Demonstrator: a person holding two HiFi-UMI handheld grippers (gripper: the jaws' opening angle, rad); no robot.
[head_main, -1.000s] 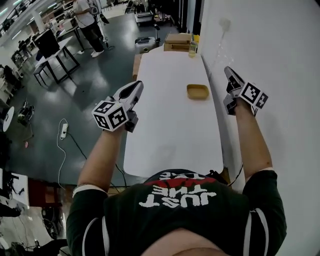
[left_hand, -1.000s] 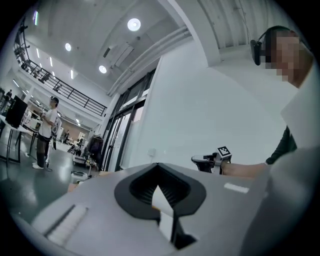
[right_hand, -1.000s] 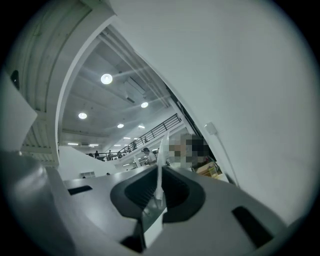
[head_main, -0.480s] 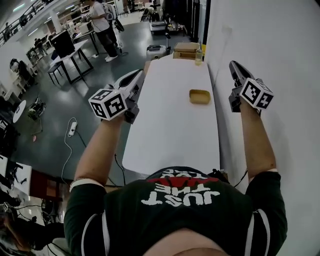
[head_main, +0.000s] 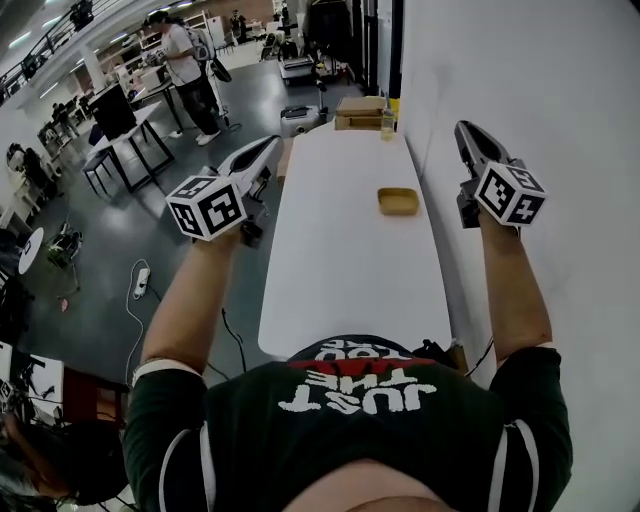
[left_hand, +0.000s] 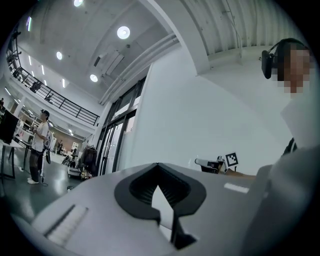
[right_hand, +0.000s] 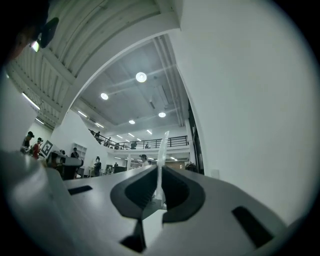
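Tan dish (head_main: 398, 201) is sitting on the white table (head_main: 340, 280), ahead of and below both grippers, nearer the right gripper (head_main: 467, 132) than the left gripper (head_main: 268, 144); both are pinching shut on nothing.

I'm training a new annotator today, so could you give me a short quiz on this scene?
1. True or false: the left hand-held gripper rests on the white table.
2. Where is the tan tray? A) lying on the table B) between a gripper's jaws C) on the floor
3. Fill in: the jaws of the right hand-held gripper are ____.
Key: 1 false, it is held up in the air; 2 A; 3 shut, with nothing between them.
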